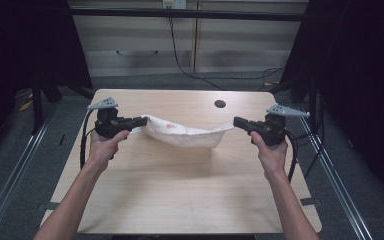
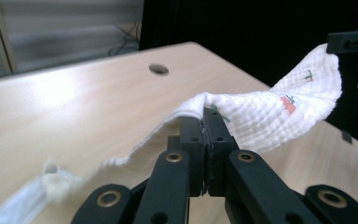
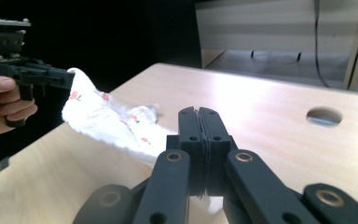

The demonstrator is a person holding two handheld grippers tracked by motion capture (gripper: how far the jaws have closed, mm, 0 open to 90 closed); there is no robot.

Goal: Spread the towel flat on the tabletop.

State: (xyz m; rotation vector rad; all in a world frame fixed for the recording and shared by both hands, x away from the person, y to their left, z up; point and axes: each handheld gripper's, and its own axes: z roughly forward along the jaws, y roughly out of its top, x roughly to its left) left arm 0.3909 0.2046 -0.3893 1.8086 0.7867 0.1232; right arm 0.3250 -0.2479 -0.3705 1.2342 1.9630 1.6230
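White waffle-weave cloth (image 1: 185, 134), printed with small red motifs, hangs stretched between two hand-held claws above the light wooden counter (image 1: 180, 190). Left claw (image 1: 142, 121) is closed on the cloth's left end; in the left gripper view its jaws meet with the fabric edge (image 2: 205, 105) pinched between them. Right claw (image 1: 237, 122) is closed on the opposite end; in the right gripper view the jaws stand together with cloth (image 3: 116, 123) running away from them toward the other hand (image 3: 2, 105).

Position: the cloth lies over the counter's far half, on the near side of the round cable hole (image 1: 220, 104), sagging in the middle so that its belly is near or touching the surface; which of the two cannot be told.

Orientation: the long axis runs side to side across the counter, from claw to claw, with both held ends higher than the drooping middle.

Risks, as judged: each grip appears to hold only a narrow margin of fabric, so an uneven pull or any easing of the jaws could let one end slip free and the cloth collapse in a heap. Lowering with the middle slack could also leave the cloth bunched or folded under itself rather than flat.
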